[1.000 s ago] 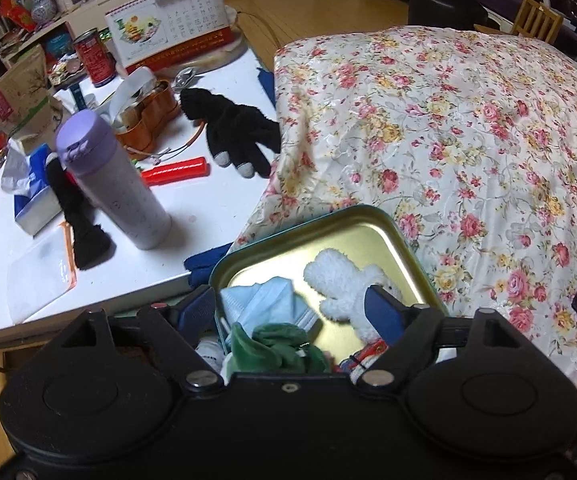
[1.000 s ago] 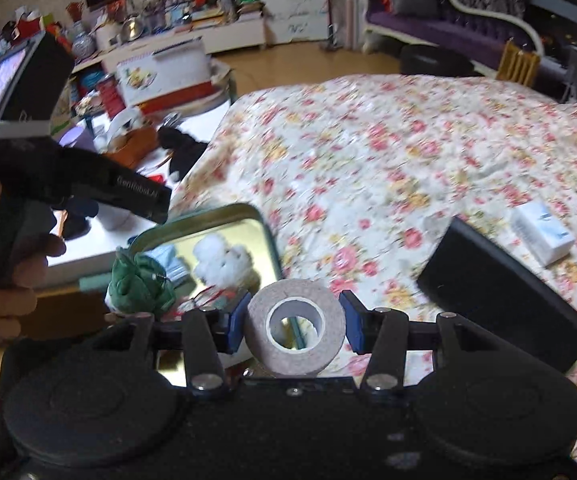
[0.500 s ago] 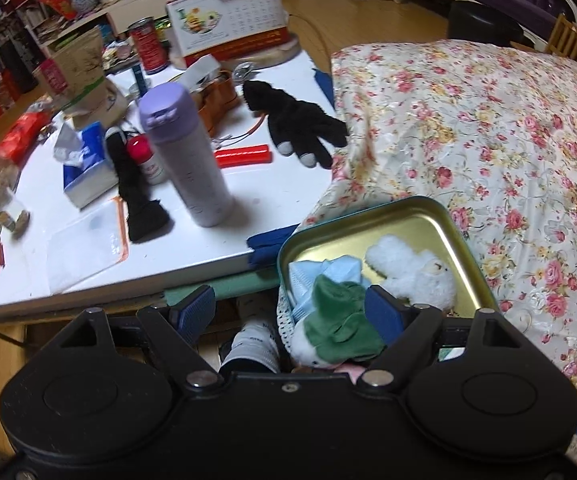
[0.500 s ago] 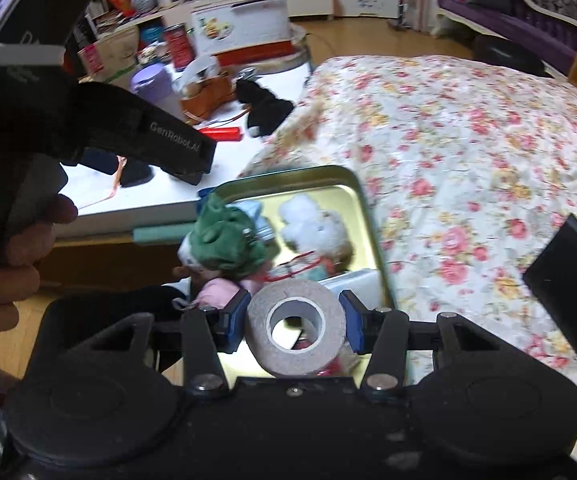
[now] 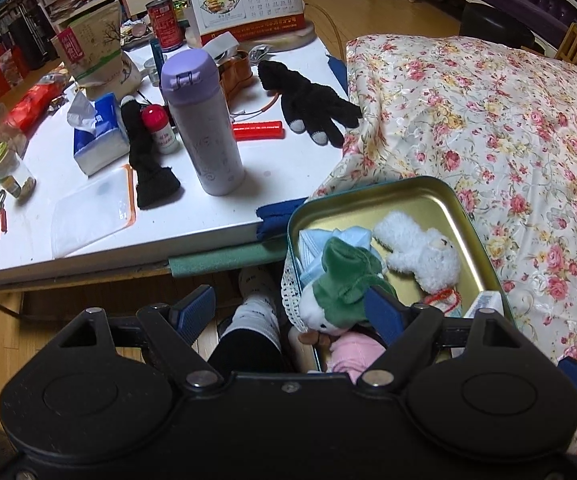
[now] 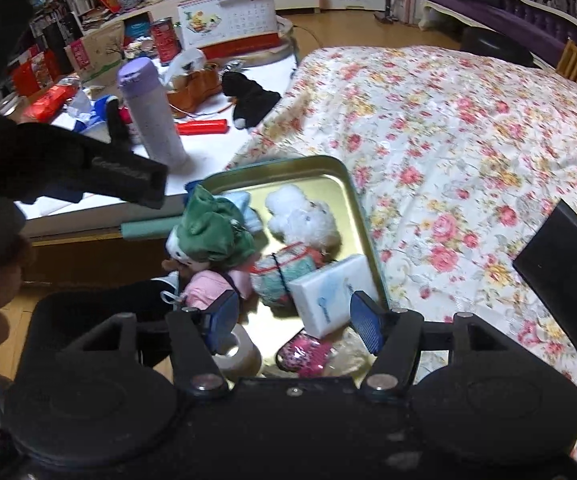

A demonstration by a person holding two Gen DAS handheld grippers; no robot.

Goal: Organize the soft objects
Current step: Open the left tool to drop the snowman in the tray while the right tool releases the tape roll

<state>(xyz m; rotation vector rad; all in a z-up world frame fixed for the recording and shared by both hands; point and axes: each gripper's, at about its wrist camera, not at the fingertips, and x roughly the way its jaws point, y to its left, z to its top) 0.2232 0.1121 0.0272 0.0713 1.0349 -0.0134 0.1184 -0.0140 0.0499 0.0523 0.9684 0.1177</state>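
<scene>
A floral bed (image 6: 448,128) carries a gold tin (image 6: 352,200). Left of it hangs the left claw (image 5: 288,312), open and empty. Over its near end the right claw (image 6: 292,320) has just been opening; the tape roll (image 6: 240,354) lies released inside, beside the plush toys (image 6: 216,228).

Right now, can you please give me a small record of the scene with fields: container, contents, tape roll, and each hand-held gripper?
container: gold metal tin, on the floral bedspread
contents: green-hooded plush doll, white fluffy plush bear, white tissue pack
tape roll: beige roll lying in the tin, beside the left pad, not gripped
right hand-held gripper: jaws just opened, nothing between the pads
left hand-held gripper: open, empty
</scene>
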